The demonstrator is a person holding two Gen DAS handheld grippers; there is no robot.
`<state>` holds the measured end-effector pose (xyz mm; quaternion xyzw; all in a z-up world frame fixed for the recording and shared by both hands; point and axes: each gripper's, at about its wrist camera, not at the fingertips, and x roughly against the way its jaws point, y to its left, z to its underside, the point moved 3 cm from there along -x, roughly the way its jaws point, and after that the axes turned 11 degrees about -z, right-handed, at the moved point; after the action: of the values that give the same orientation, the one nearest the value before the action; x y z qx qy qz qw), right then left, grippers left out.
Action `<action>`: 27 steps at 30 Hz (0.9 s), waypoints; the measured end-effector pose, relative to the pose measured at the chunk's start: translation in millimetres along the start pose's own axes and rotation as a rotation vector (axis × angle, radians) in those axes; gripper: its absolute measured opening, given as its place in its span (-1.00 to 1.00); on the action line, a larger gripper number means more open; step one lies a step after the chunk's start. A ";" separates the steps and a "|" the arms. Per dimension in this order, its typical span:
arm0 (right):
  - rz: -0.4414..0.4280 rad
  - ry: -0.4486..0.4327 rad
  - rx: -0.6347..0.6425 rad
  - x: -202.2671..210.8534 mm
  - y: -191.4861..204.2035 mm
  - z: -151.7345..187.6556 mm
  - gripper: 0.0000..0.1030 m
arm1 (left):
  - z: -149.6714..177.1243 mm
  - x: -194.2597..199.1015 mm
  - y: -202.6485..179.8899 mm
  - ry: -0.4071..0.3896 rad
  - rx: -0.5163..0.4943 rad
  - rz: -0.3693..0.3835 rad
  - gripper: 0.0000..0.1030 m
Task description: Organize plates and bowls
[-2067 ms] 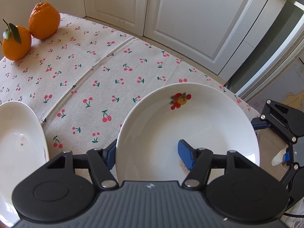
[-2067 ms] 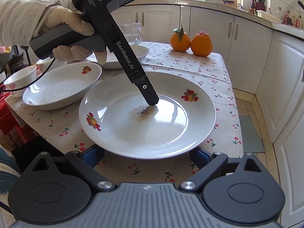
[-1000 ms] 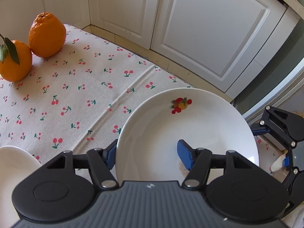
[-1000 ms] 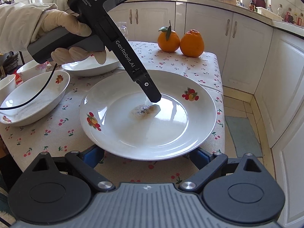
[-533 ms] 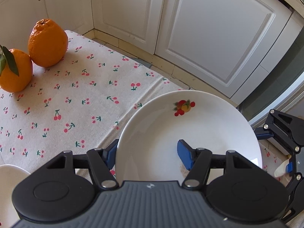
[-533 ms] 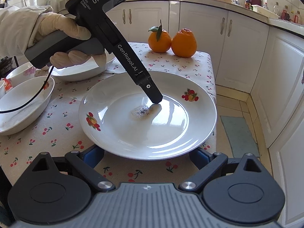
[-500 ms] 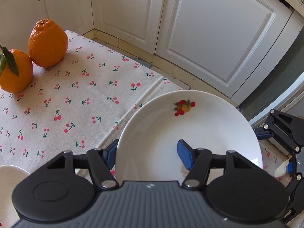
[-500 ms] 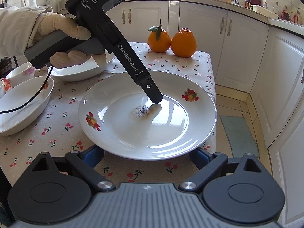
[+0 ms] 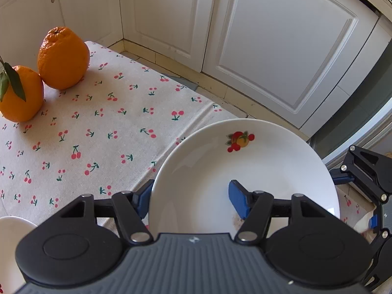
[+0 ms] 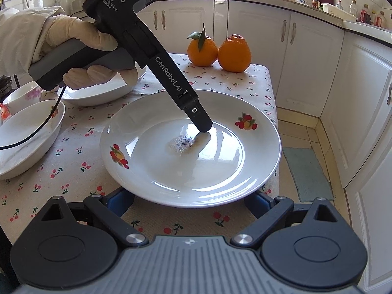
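Under both hand-held grippers runs the bench (image 10: 257, 78), covered by a cloth printed with cherries, with white cabinets (image 10: 306, 56) beyond its far edge. The big white plate (image 10: 259, 156) with fruit prints is raised clear of the cloth, directly ahead of the right hand-held gripper (image 10: 189, 199) and tilted a little. The left hand-held gripper (image 9: 191, 199) has closed on its rim, one blue pad under the plate's edge and the other pressed on the inner face beside a patch of dried residue; in the right wrist view its black finger reaches down onto that same spot. A gloved hand (image 10: 85, 49) holds this tool's grey handle. The right hand-held gripper has its jaws spread wide, a blue pad at either side below the plate's near rim; I cannot tell whether they touch it. To the left of the right hand-held gripper sit a shallow white bowl (image 10: 27, 142), another bowl (image 10: 98, 95) behind the gloved hand, and a small cup (image 10: 22, 96). Far ahead, near the bench's back edge, two oranges (image 10: 219, 50) stand touching, one with a green leaf.
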<state>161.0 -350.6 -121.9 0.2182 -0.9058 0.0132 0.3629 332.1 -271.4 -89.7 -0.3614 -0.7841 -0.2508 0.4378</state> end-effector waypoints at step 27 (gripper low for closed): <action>-0.007 -0.157 -0.033 70.2 91.5 5.5 1.00 | 119.6 198.8 -41.7 -0.311 0.096 -0.371 0.72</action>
<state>75.4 -295.9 -67.1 0.2157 -0.9308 -0.0204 0.2943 168.2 -143.1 20.9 -0.2242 -0.9061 -0.2305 0.2748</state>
